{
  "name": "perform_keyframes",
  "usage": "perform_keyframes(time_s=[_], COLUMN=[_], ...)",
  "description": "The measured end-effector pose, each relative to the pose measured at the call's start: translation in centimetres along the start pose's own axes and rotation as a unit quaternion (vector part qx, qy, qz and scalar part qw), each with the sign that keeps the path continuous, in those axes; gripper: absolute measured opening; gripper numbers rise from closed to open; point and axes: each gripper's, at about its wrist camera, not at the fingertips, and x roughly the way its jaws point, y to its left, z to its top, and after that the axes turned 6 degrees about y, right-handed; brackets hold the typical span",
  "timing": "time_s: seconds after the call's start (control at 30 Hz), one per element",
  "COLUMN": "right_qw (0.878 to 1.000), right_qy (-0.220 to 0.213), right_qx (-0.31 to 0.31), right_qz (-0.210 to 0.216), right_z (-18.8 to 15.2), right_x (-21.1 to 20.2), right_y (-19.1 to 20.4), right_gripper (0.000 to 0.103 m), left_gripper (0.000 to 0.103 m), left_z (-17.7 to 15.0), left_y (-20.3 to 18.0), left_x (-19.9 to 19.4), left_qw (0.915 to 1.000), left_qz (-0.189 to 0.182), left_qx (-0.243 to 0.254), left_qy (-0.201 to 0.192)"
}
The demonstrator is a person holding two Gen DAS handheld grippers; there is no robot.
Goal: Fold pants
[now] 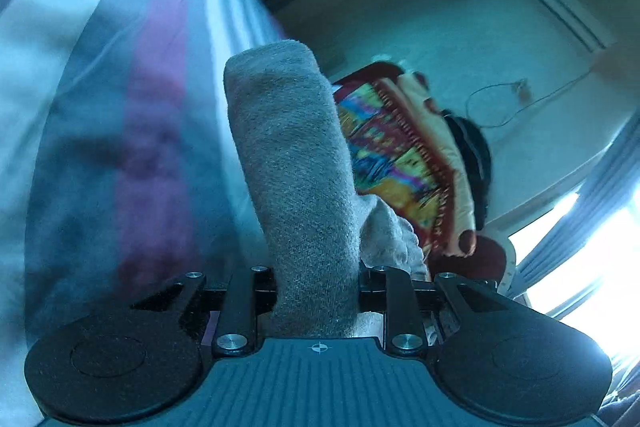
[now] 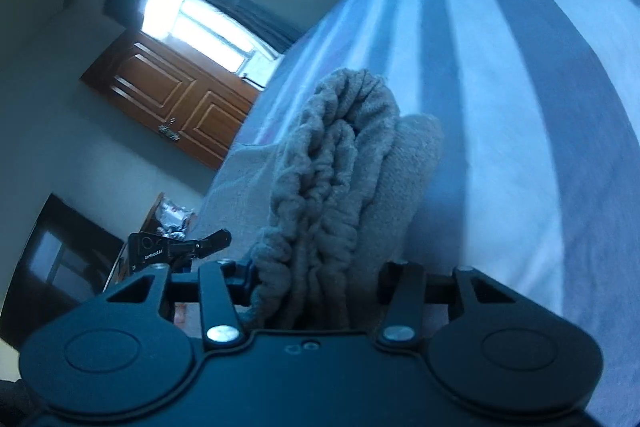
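**Both grippers clamped on the pants, cloth lifted over the bed**

The left gripper [image 1: 316, 291] is closed tight on a thick band of the grey pants [image 1: 292, 163]; its fingers are buried under the cloth, which rises straight up from the jaws as a smooth, rolled-looking strip. The striped bedsheet [image 1: 132, 107] fills the frame to its left and looks motion-blurred, and to the right of the cloth a person in a bright patterned garment [image 1: 400, 155] stands near.

The right gripper [image 2: 320, 291] is likewise closed on the pants [image 2: 344, 163], holding a bunched, gathered part, probably the elastic waistband, with several layers stacked between the jaws. The blue-and-white bedsheet [image 2: 500, 107] lies just behind the cloth; the other gripper [image 2: 180, 247] shows low at the left, and a wooden door [image 2: 172, 95] stands beyond it.

The pants seem to be held up off the bed by two points, so the step in hand is likely carrying or laying a fold. To do it well, keep both grips firm and level with each other, so the span between them stays taut and does not twist. Lower the free hanging part onto the sheet first, then bring the held edge over it evenly. Release only once the layers lie flat and aligned; the right grip's bulky bunch may spring apart if it is let go early.
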Motion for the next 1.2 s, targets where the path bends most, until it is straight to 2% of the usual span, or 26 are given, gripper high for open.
perform_keyframes(time_s=[0.1,0.27,0.4,0.53,0.67,0.9,1.2], right_qw=[1.000,0.999,0.999,0.998,0.998,0.998,0.999], right_qy=[-0.003,0.002,0.015,0.037,0.053,0.055,0.045], right_qx=[-0.022,-0.041,-0.048,-0.047,-0.028,0.005,0.011], right_qz=[0.008,0.015,0.009,-0.006,-0.013,-0.006,-0.006], right_z=[1.7,6.5,10.6,13.2,14.1,12.4,12.2], right_x=[-0.4,1.5,5.2,9.6,12.9,13.8,14.1], right_y=[1.7,3.1,3.4,2.5,0.5,-3.5,-3.8], right_gripper=[0.047,0.047,0.047,0.047,0.047,0.048,0.048], left_gripper=[0.026,0.026,0.026,0.026,0.026,0.027,0.028], left_z=[1.8,6.1,9.3,11.0,11.5,10.9,10.2], left_y=[-0.9,-1.1,1.1,4.2,7.3,9.1,9.6], left_x=[-1.3,-2.4,-2.6,-1.7,-0.6,0.0,-0.4], left_qw=[0.9997,0.9988,0.9975,0.9956,0.9930,0.9946,0.9947], left_qz=[-0.006,0.025,0.055,0.091,0.117,0.100,0.096], left_qx=[0.008,0.026,0.019,0.013,0.011,0.030,0.035], left_qy=[-0.020,-0.034,-0.041,-0.022,0.005,-0.003,-0.008])
